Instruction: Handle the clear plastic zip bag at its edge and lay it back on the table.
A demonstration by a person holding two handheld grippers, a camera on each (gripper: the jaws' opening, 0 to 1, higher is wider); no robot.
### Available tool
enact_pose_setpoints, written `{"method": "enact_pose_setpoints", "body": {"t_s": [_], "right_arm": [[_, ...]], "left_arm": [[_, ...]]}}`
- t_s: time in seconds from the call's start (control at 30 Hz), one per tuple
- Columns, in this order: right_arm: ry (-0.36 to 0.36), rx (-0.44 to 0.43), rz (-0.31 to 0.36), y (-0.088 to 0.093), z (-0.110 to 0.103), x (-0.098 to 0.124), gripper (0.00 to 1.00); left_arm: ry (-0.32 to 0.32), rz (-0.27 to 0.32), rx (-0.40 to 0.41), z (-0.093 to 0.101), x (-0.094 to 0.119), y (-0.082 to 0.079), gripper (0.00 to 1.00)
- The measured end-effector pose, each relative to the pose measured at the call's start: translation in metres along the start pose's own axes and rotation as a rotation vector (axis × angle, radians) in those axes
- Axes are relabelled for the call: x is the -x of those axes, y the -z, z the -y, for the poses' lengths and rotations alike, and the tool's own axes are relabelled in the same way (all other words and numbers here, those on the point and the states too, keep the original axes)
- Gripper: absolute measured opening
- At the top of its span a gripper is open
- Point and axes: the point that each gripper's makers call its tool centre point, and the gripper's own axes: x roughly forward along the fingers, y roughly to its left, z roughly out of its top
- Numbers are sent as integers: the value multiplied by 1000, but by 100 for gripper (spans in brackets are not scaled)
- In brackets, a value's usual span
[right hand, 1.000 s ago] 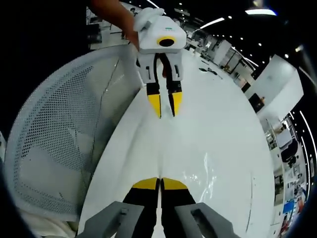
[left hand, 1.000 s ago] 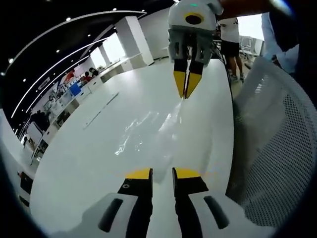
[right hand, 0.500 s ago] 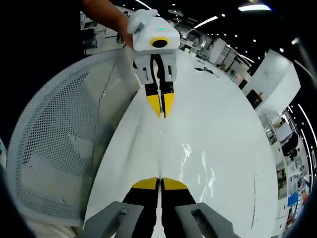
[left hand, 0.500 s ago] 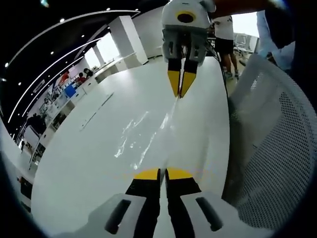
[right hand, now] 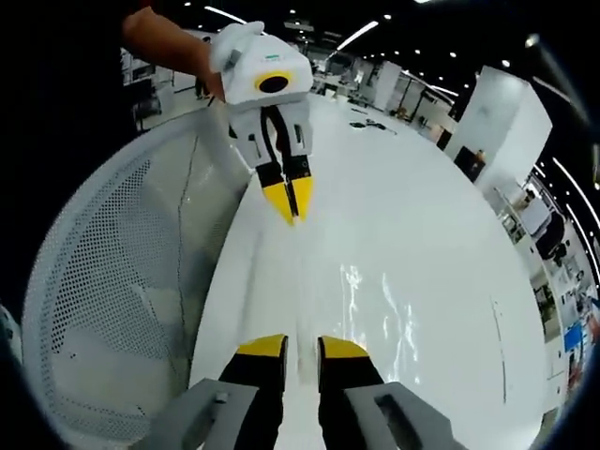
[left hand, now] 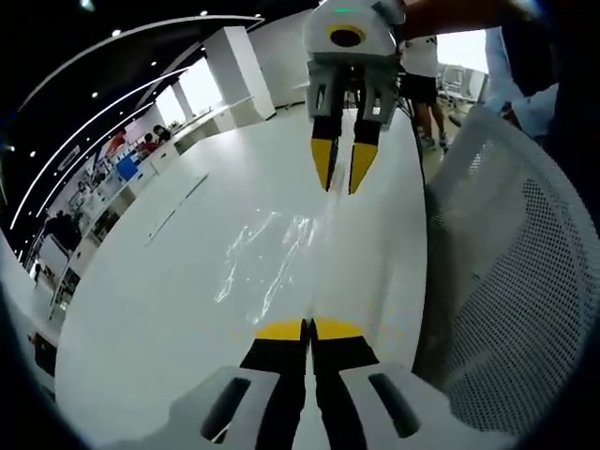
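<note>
**Now: left gripper pinches the bag's edge, right gripper spread**

Flat on the white worktop [left hand: 141,309] lies the clear plastic zip bag [left hand: 267,253], seen mostly as glints and creases on its surface. In the left gripper view, the left gripper [left hand: 308,330] has its yellow-tipped jaws pressed together on the bag's near edge. Beyond the bag's far end, the right gripper [left hand: 341,173] hangs with its jaws spread apart, just above that end; whether it touches the plastic cannot be told.

In the right gripper view, the right gripper [right hand: 302,345] shows a clear gap between its jaws, with the bag [right hand: 375,300] on the worktop [right hand: 441,216] ahead of it. Past the bag, the left gripper [right hand: 290,201] has its tips closed together, held by a person's hand [right hand: 208,75]. A white mesh chair back [right hand: 103,309] stands beside the worktop, close to the bag's edge.
</note>
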Motion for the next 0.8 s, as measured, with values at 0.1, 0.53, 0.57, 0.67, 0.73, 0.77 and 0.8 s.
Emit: {"method": "enact_pose_setpoints", "body": {"t_s": [0.1,0.53,0.57,0.67,0.73,0.77,0.8], "right_arm": [[-4,-12,0,0,-2,-2,13],[-7,-26,43,-27,-4,-14,15],[-9,-20,46,-29,-5,-15,15],[-14,-17,58,-36,-8,-20,15],[-19,-14,62,-38,-10,-23,15],[-20,-14,61,-39,-10,-25,15],[-20,-13,62,-40,-10,-26,15]], "left_arm": [[7,-2,-6,1,-1,-1,0],[21,-9,-29,1,-3,-5,0],[22,-8,-30,1,-3,-5,0],[24,-10,-34,2,-3,-6,0],[26,-13,-37,3,-3,-6,0],[26,-15,-40,3,-3,-7,0],[27,-15,-40,3,-3,-7,0]]}}
